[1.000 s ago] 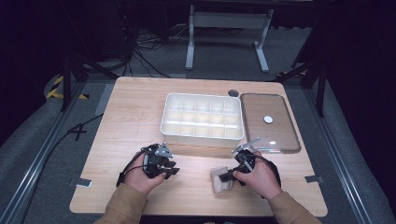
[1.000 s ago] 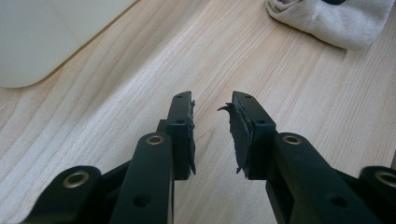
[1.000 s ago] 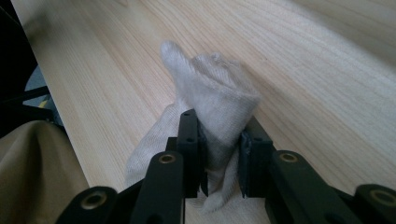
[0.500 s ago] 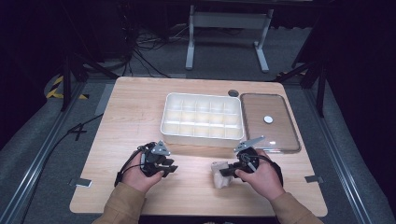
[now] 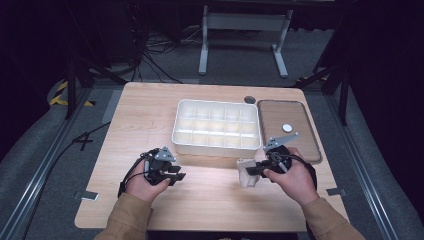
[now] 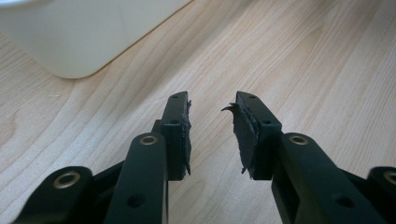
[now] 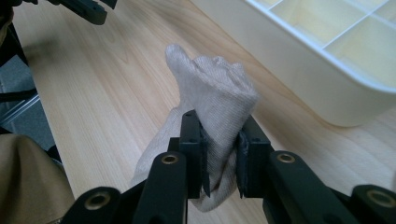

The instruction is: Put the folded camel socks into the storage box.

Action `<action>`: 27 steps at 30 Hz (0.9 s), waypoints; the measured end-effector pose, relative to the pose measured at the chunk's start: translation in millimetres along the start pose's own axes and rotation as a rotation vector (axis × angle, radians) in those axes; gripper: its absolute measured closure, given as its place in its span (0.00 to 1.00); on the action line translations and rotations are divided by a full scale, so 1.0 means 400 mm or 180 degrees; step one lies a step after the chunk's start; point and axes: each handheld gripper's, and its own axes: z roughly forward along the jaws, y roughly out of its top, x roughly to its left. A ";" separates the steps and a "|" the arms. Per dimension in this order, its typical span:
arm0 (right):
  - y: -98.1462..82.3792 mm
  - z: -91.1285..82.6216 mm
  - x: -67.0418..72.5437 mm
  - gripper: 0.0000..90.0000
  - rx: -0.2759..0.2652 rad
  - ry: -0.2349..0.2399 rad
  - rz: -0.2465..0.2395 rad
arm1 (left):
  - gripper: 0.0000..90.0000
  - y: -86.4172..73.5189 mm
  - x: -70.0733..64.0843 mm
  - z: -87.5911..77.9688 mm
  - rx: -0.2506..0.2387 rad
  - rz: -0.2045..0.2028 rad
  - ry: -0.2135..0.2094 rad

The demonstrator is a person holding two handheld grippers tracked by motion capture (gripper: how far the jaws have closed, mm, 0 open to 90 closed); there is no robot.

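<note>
The beige cloth (image 7: 212, 107) is pinched between the jaws of our right hand-held gripper (image 7: 219, 154), bunched and just above the tabletop (image 5: 145, 115), near the front wall of the white divided tray (image 5: 216, 125). Over the last second we have lifted it slightly and carried it a little toward the tray; we judge a placing into a compartment is likely next. Our left hand-held gripper (image 6: 211, 126) has stayed put, its jaws spread and holding nothing.

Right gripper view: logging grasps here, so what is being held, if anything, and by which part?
The right gripper is shut on a beige cloth, pinching a bunched fold near its middle. The left gripper is open, holding nothing.
</note>
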 end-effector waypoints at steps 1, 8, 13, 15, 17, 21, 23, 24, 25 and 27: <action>0.003 -0.007 -0.002 0.84 -0.0004 -0.0017 0.0018 | 0.73 0.000 0.001 -0.001 0.0001 -0.0022 -0.0004; 0.026 -0.048 -0.028 0.84 -0.0080 -0.0124 0.0033 | 0.73 -0.005 0.013 -0.006 0.0014 -0.0076 0.0015; 0.046 -0.063 -0.044 0.84 -0.0077 -0.0201 -0.0015 | 0.70 -0.013 0.018 -0.012 -0.0017 -0.0123 0.0086; 0.055 -0.068 -0.048 0.84 -0.0072 -0.0224 -0.0034 | 0.70 -0.017 0.018 -0.017 -0.0015 -0.0129 0.0116; 0.065 -0.074 -0.054 0.84 -0.0076 -0.0266 -0.0051 | 0.69 -0.021 0.019 -0.023 -0.0040 -0.0162 0.0137; 0.081 -0.084 -0.064 0.84 -0.0094 -0.0303 -0.0071 | 0.68 -0.028 0.019 -0.030 -0.0040 -0.0188 0.0171; 0.090 -0.091 -0.072 0.84 -0.0093 -0.0337 -0.0089 | 0.66 -0.034 0.019 -0.033 -0.0027 -0.0220 0.0197; 0.095 -0.094 -0.076 0.84 -0.0097 -0.0361 -0.0103 | 0.65 -0.036 0.020 -0.034 -0.0053 -0.0207 0.0227; 0.100 -0.096 -0.080 0.84 -0.0102 -0.0371 -0.0112 | 0.64 -0.039 0.019 -0.035 -0.0065 -0.0257 0.0239; 0.111 -0.098 -0.088 0.84 -0.0107 -0.0393 -0.0138 | 0.63 -0.044 0.022 -0.040 -0.0081 -0.0257 0.0244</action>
